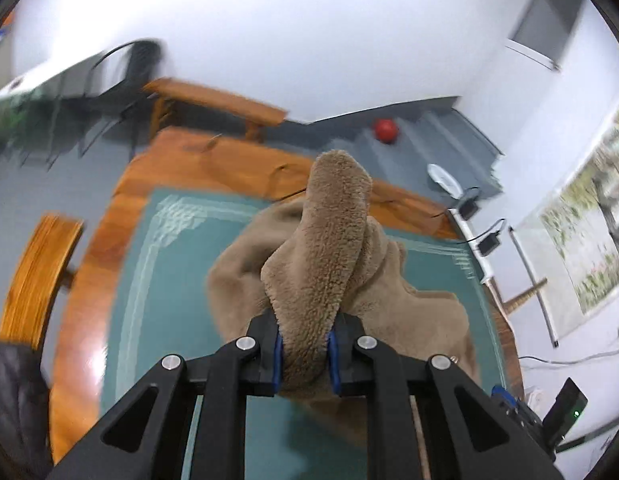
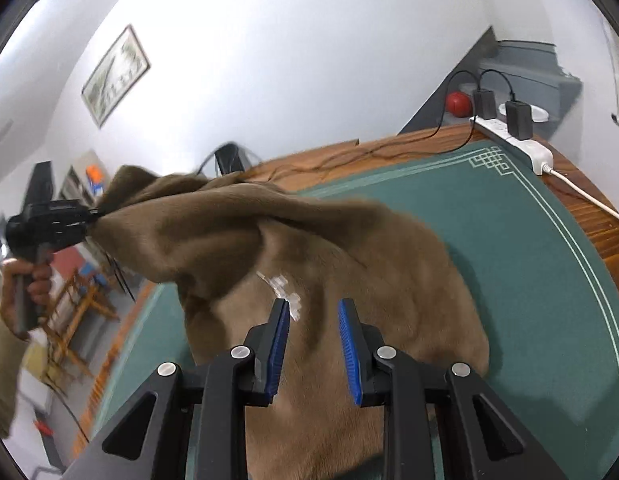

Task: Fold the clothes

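Note:
A brown fleece garment [image 1: 321, 240] lies partly on the green mat [image 1: 165, 264] of a wooden table. My left gripper [image 1: 305, 346] is shut on a bunched fold of it and holds that part up off the mat. In the right wrist view the garment [image 2: 349, 264] stretches from the mat [image 2: 529, 248] up to the left gripper [image 2: 91, 212] at the far left. A small white tag [image 2: 281, 284] shows on the cloth. My right gripper [image 2: 313, 312] is open and empty, hovering just above the garment.
A white power strip [image 2: 521, 142] with two black chargers and cables sits at the table's far right corner. Wooden benches [image 1: 217, 98] and a chair [image 1: 37, 268] stand around the table. A red ball [image 1: 385, 130] lies on grey steps.

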Demonstrator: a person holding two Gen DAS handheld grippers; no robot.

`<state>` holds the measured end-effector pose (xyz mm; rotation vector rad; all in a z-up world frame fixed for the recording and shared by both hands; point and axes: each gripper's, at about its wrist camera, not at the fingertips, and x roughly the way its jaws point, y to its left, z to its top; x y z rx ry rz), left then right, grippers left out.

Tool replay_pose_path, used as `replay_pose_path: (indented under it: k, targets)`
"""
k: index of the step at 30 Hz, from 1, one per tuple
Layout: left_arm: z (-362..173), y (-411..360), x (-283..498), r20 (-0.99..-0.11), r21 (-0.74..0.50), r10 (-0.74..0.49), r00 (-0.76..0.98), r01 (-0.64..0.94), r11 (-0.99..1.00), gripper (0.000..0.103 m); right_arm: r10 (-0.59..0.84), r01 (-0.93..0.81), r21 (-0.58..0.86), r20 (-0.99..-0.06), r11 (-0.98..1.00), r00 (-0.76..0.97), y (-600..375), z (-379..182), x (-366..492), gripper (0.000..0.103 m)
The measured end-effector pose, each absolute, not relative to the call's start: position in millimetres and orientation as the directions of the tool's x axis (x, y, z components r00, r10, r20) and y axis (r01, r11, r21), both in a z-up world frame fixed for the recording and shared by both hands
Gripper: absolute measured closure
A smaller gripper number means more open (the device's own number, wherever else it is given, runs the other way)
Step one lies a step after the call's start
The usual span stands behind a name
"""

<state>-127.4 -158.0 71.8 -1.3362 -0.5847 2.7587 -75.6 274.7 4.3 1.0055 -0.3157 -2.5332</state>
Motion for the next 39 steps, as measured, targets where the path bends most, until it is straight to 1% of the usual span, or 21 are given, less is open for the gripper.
replay_pose_path:
  k: [3, 4, 5, 7, 9, 11, 14, 16, 18, 19, 20, 21, 23, 26, 30, 31, 32, 33, 34, 35, 39]
  targets:
    - [38.6, -189.2, -85.6, -0.809, -0.322, 0.136, -0.572, 0.238, -0.916, 0.083, -0.425, 0.253, 0.348, -0.630, -0.903, -0.650, 278.4, -5.8, -73.1, 0.074]
    - [25.6, -196.1, -75.0, -0.824, -0.330, 0.141, -0.548, 0.263, -0.907, 0.082, -0.420, 0.239, 0.354, -0.636, -0.904, -0.648, 281.4, -8.3, -73.6, 0.066]
    - [13.7, -200.7, -65.2, -0.837, -0.332, 0.145, -0.527, 0.278, -0.901, 0.082, -0.406, 0.224, 0.349, -0.639, -0.910, -0.653, 284.5, -8.7, -73.9, 0.047]
    - [-4.5, -204.8, -47.4, -0.861, -0.290, 0.111, -0.496, 0.301, -0.908, 0.081, -0.382, 0.201, 0.338, -0.645, -0.919, -0.662, 289.5, -7.4, -74.3, 0.032]
    - [-13.6, -204.1, -34.7, -0.873, -0.225, 0.056, -0.485, 0.298, -0.928, 0.081, -0.361, 0.201, 0.310, -0.649, -0.929, -0.670, 290.8, -1.0, -73.8, 0.032]
    - [-15.3, -206.1, -27.4, -0.868, -0.199, 0.026, -0.495, 0.298, -0.934, 0.081, -0.350, 0.213, 0.281, -0.655, -0.936, -0.670, 291.6, 3.8, -79.5, 0.032]
    - [-11.8, -215.6, -25.5, -0.851, -0.238, 0.064, -0.521, 0.274, -0.932, 0.081, -0.359, 0.235, 0.272, -0.668, -0.933, -0.652, 290.3, 7.6, -88.5, 0.032]
    - [-3.4, -211.9, -37.9, -0.833, -0.236, 0.090, -0.546, 0.204, -0.950, 0.080, -0.351, 0.239, 0.257, -0.681, -0.936, -0.643, 288.9, 8.0, -93.9, 0.032]
    - [3.4, -208.6, -53.8, -0.811, -0.246, 0.140, -0.568, 0.115, -0.962, 0.070, -0.343, 0.240, 0.245, -0.694, -0.939, -0.633, 287.3, 8.0, -101.9, 0.032]
    - [4.9, -208.3, -62.9, -0.800, -0.267, 0.180, -0.572, 0.072, -0.961, 0.056, -0.338, 0.241, 0.239, -0.700, -0.941, -0.628, 286.5, 8.0, -105.9, 0.032]
    - [5.4, -206.2, -74.6, -0.794, -0.271, 0.199, -0.574, 0.041, -0.962, 0.044, -0.345, 0.237, 0.252, -0.700, -0.938, -0.625, 285.0, 8.1, -108.0, 0.032]
    - [5.8, -203.6, -86.8, -0.790, -0.270, 0.214, -0.575, 0.014, -0.963, 0.041, -0.353, 0.233, 0.265, -0.699, -0.936, -0.622, 283.4, 8.2, -110.0, 0.032]
    - [-0.3, -198.5, -113.8, -0.794, -0.261, 0.241, -0.558, -0.046, -0.964, 0.029, -0.362, 0.234, 0.277, -0.699, -0.932, -0.617, 278.9, 7.4, -110.4, 0.032]
    - [-21.1, -191.3, -148.3, -0.828, -0.258, 0.266, -0.493, -0.086, -0.962, 0.027, -0.359, 0.258, 0.252, -0.713, -0.933, -0.602, 265.5, 5.4, -107.0, 0.032]
    - [-47.5, -184.8, -169.2, -0.857, -0.300, 0.309, -0.412, -0.089, -0.950, 0.027, -0.339, 0.256, 0.228, -0.733, -0.939, -0.590, 262.9, 0.4, -103.9, 0.032]
    - [-51.8, -182.0, -171.1, -0.859, -0.311, 0.321, -0.400, -0.092, -0.946, 0.032, -0.332, 0.247, 0.228, -0.737, -0.942, -0.588, 265.6, -1.5, -104.4, 0.032]
    - [-56.1, -179.1, -173.0, -0.859, -0.321, 0.333, -0.388, -0.096, -0.942, 0.047, -0.326, 0.237, 0.227, -0.741, -0.945, -0.587, 268.2, -3.4, -104.9, 0.032]
    - [-58.5, -177.1, -171.5, -0.857, -0.335, 0.347, -0.382, -0.098, -0.937, 0.058, -0.316, 0.221, 0.228, -0.745, -0.948, -0.587, 272.6, -6.1, -106.7, 0.032]
    - [-59.1, -177.5, -169.3, -0.855, -0.348, 0.356, -0.378, -0.092, -0.933, 0.074, -0.311, 0.208, 0.231, -0.748, -0.950, -0.586, 276.2, -8.4, -108.5, 0.032]
    - [-59.4, -178.5, -167.2, -0.853, -0.360, 0.364, -0.375, -0.083, -0.929, 0.086, -0.306, 0.194, 0.237, -0.751, -0.952, -0.584, 280.1, -10.6, -110.5, 0.032]
    - [-49.4, -183.9, -152.4, -0.829, -0.387, 0.392, -0.399, -0.096, -0.917, 0.090, -0.310, 0.196, 0.241, -0.754, -0.951, -0.579, 288.6, -14.3, -124.4, 0.032]
